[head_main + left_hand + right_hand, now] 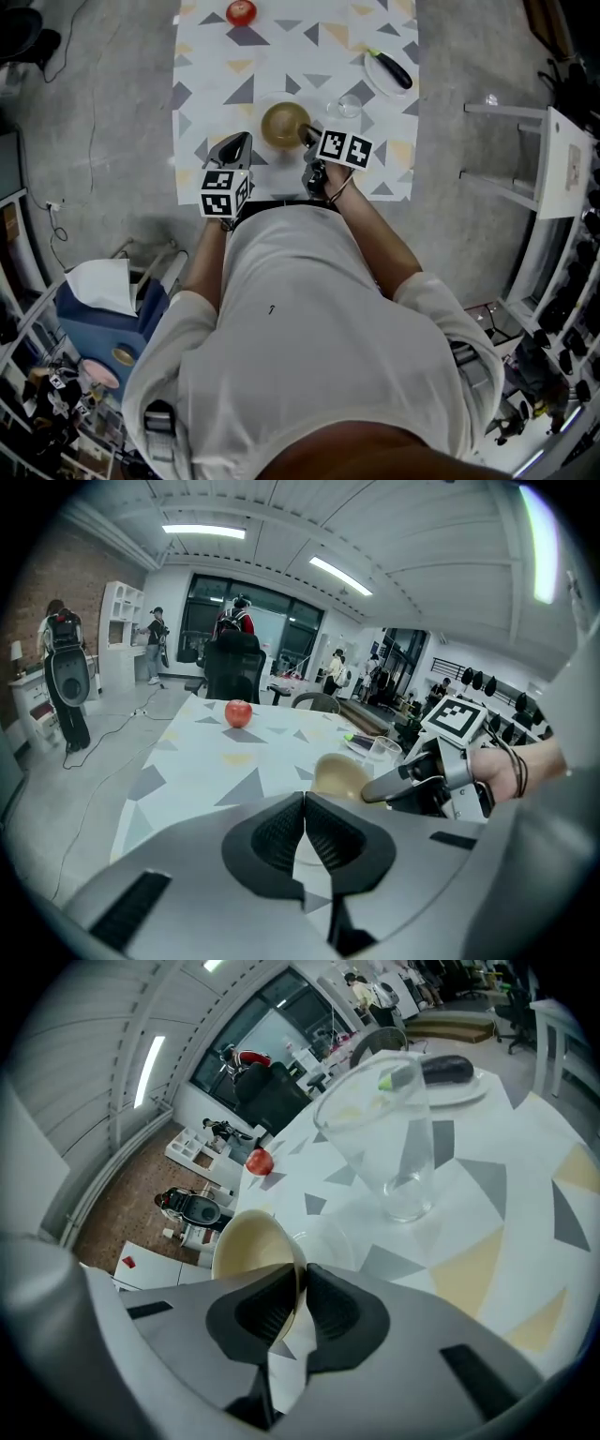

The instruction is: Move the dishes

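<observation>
While pinching the near rim of the tan bowl [246,1246] in the right gripper [298,1288] — pads pressed almost together on the thin wall — holds it tilted over the patterned tablecloth [309,66], near the glass [384,1138]; cannot tell whether fully clear of the cloth. Reads as the pick-up step: grip made, carry not yet done. Holds the left gripper [303,803] closed on nothing, hovering at the table's near edge. Next, probably — lift level, steer wide of the glass, guard against slip from a one-sided rim hold, set down before letting go.
</observation>
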{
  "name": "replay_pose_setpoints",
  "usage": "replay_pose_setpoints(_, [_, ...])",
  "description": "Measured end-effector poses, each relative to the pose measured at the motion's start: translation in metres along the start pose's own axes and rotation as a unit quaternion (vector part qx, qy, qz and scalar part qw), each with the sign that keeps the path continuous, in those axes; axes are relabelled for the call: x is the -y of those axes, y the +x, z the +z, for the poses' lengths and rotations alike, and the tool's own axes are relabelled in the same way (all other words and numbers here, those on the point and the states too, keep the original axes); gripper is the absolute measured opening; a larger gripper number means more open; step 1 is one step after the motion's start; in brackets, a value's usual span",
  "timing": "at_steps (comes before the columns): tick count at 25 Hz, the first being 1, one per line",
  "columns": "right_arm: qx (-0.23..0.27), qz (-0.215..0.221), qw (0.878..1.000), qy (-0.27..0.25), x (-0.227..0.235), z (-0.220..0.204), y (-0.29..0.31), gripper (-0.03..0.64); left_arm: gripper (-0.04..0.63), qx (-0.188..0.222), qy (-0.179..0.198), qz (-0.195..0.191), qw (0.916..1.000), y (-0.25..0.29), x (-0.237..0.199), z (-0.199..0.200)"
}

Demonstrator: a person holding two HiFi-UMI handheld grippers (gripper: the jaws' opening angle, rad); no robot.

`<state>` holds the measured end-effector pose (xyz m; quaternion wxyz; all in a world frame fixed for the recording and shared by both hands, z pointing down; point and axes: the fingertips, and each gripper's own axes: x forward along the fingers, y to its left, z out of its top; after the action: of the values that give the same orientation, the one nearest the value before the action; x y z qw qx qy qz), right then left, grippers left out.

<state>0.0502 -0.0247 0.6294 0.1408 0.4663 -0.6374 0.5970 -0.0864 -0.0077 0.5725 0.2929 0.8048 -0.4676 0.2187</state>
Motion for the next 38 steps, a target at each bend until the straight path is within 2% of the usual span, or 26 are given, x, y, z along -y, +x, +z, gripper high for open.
replay_pose_setpoints(8, [0.060,0.003,0.991,-0.119,-0.017,0.021,-0.046,0.028,0.020,0.017,0.021,-0.021,0.9994,0.014,0.009,0.030])
replay_pose_setpoints(14, [0.064,0.011,0.984,-0.163,-0.024,0.023,-0.051,0.023,0.020,0.021,0.015,-0.020,0.9995,0.014,0.011,0.033])
replay_pose_setpoints(24, [0.033,0.034,0.973,-0.224,-0.065,0.018,-0.023,0.023,0.020,0.025,-0.036,0.034,0.9985,-0.020,-0.021,0.003])
replay_pose_setpoints(33, [-0.006,0.073,0.959,-0.275,-0.134,0.002,0.020,0.023,0.020,0.044,-0.086,0.095,0.9908,-0.065,-0.072,-0.015])
replay_pose_setpoints(38, [-0.022,0.086,0.956,-0.280,-0.167,-0.004,0.047,0.024,0.020,0.051,-0.104,0.113,0.9868,-0.082,-0.100,-0.023])
